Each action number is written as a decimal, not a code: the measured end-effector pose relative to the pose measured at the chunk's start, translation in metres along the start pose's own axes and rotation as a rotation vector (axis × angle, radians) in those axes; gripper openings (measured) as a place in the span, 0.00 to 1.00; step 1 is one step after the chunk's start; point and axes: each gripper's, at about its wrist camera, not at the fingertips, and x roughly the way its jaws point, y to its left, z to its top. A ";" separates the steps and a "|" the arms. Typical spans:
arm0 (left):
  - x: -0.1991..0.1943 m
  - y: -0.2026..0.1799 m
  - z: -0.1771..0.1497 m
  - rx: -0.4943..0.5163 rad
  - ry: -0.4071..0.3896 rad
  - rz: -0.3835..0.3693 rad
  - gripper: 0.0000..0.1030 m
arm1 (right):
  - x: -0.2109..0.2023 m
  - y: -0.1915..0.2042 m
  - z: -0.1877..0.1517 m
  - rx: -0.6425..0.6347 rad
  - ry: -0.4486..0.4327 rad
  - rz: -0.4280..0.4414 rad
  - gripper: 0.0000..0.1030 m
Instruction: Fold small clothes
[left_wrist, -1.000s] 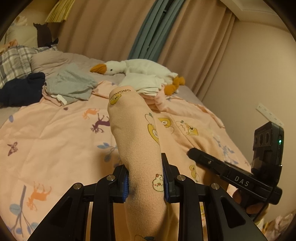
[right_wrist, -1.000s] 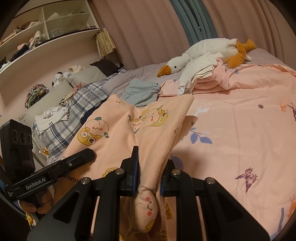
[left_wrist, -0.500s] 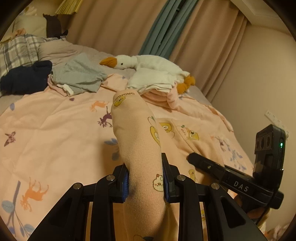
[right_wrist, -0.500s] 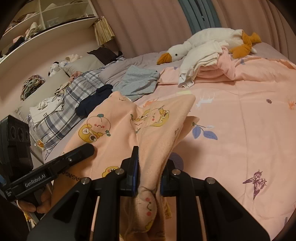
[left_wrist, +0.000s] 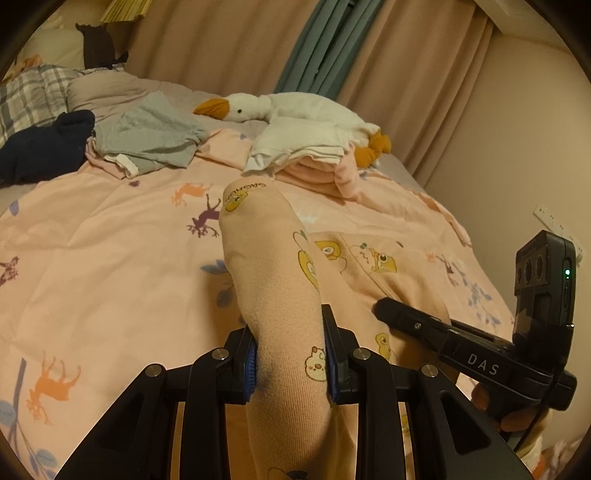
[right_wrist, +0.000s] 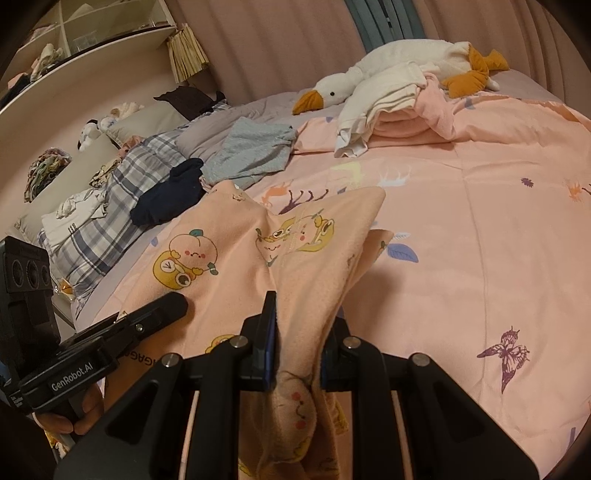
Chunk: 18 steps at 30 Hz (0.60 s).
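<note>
**Both grippers clamped on the peach garment above the bed**

The left gripper (left_wrist: 290, 363) has its jaws closed down to the thickness of the cloth, pinching a bunched edge of the small peach cartoon-print fleece garment (left_wrist: 273, 280). In the right wrist view the right gripper (right_wrist: 295, 347) grips another edge of that garment (right_wrist: 236, 251) the same way, jaws narrowed onto the fold. The garment runs from both grippers out toward 12 o'clock, its far end draped onto the pink animal-print duvet (right_wrist: 480, 229).

Risks, as I judge them: each grip holds a thick wad rather than a flat edge, so a pull apart could let layers slip out unevenly and skew the fold. The fleece may also drag on the duvet and bunch instead of laying flat.

At 12 o'clock in the left view lies the white plush goose with orange beak (left_wrist: 295, 110), with a folded white and pink clothes pile (left_wrist: 310, 155) in front; a long forward sweep could disturb them. The grey crumpled garment (left_wrist: 155, 136) sits at 10 o'clock.
</note>
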 end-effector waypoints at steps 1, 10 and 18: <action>0.001 0.000 0.000 -0.003 0.003 0.001 0.26 | 0.001 0.000 0.000 0.001 0.002 -0.002 0.18; 0.011 0.001 -0.004 0.007 0.028 0.018 0.26 | 0.007 -0.004 -0.003 0.016 0.025 -0.011 0.18; 0.025 0.005 -0.009 -0.014 0.073 0.019 0.26 | 0.018 -0.011 -0.009 0.031 0.061 -0.033 0.18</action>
